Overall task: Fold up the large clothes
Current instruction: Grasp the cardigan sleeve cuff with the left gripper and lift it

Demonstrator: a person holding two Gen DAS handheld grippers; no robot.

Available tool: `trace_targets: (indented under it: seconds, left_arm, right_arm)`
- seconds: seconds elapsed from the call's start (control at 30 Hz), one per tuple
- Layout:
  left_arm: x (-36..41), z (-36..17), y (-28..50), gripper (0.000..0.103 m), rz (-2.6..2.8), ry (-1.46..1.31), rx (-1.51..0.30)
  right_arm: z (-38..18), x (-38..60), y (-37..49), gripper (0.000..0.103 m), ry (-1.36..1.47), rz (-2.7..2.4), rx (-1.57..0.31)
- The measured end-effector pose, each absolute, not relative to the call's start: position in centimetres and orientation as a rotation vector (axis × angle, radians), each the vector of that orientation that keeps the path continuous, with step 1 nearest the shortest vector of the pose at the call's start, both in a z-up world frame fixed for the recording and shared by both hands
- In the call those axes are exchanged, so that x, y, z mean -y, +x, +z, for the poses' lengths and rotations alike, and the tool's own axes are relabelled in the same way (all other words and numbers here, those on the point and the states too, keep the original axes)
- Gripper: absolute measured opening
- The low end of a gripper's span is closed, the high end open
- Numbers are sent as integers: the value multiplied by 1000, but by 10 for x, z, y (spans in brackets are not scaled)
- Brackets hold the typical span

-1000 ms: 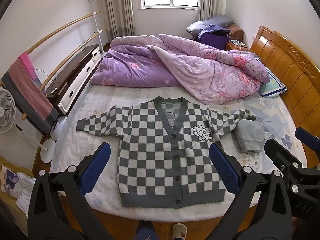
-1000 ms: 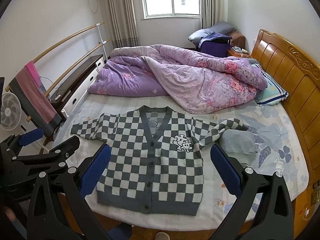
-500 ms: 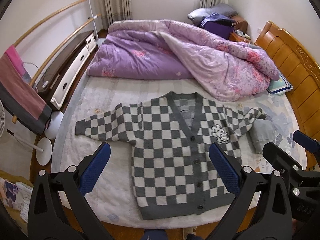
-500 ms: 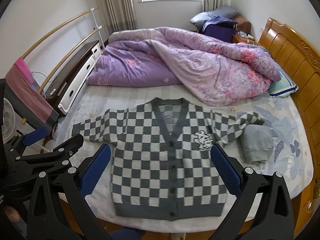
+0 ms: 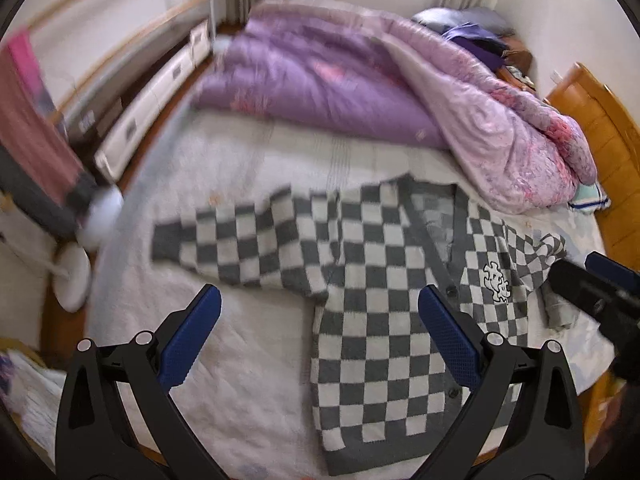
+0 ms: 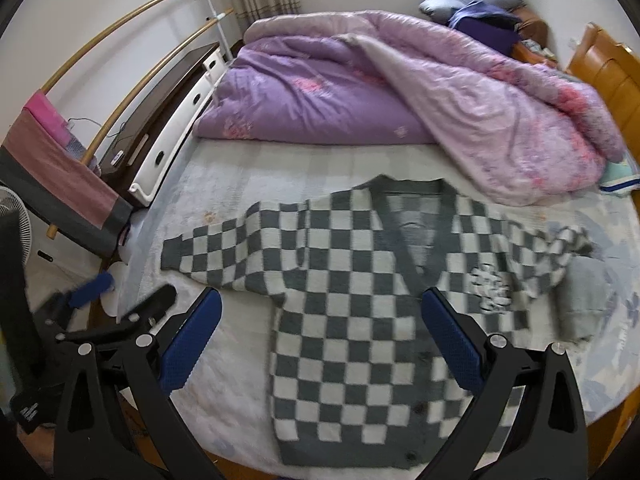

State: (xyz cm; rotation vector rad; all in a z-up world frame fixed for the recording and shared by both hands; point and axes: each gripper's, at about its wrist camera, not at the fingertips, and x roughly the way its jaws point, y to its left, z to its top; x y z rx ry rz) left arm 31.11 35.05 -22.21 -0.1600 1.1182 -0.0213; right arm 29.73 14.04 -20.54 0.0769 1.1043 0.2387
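The left tool [image 5: 318, 334] was wide open and held nothing, and it hung over the near part of the bed [image 5: 248, 360]. The right tool [image 6: 320, 336] was wide open too, with nothing between its blue pads [image 6: 190, 350]. Just past them lay the checked cardigan [image 5: 384, 292], spread flat on the bed with its front up and its buttons done. Its bottom edge was near the close side of the bed. Its left sleeve [image 5: 232, 240] lay straight out to the left. Its right sleeve [image 6: 548, 252] was bunched up and touched a small folded grey cloth [image 6: 580, 300]. The cardigan looked thick, soft and floppy, so it would likely bend and sag when picked up. It looked a bit heavy for cloth, but not slippery, and it would not break. A good place to grab would probably be the end of the left sleeve, or the shoulder and the bottom corner on one side, so that side could be folded over the middle. Farther back a big purple quilt [image 6: 320, 96] was piled on the bed, well apart from the cardigan on the left but close to its right shoulder.
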Motion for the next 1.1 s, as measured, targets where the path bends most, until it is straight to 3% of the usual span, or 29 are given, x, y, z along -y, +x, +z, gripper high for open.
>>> trace_targets:
  seconds: [0.1,0.27,0.4,0.6,0.77,1.0,1.03,1.07,1.1]
  left_arm:
    - [-384,-259,323,99,-11,-222,-1164]
    - [-451,-325,333,99,76,-398,-1193]
    - [-521,-386,339,99,184,-635,-1164]
    - [-601,-464,357,97,340,-853,-1111]
    - [-636,-511,378,75,400,-949,-1100]
    - [-646,-534,404,68,474,-876,-1119]
    - [-648,-534,405,57,492,-853,-1120]
    - [-650,-535,407,38,522,-822,-1130]
    - [-652,-536,408,29,536,-804,-1134]
  right_arm:
    - [-239,-156,319,93,78,256,-1138]
    - [-299,-175,350,70,90,277,-1214]
    - [-349,-187,371,46,106,306,-1293]
    - [-409,-205,388,37,102,353,-1346]
    - [-442,-212,393,35,89,383,-1369]
    - [-475,-205,401,35,124,386,-1391]
    - [-480,-205,403,35,129,381,-1397]
    - [-484,-205,405,35,135,381,-1400]
    - [-486,-205,406,35,143,383,-1401]
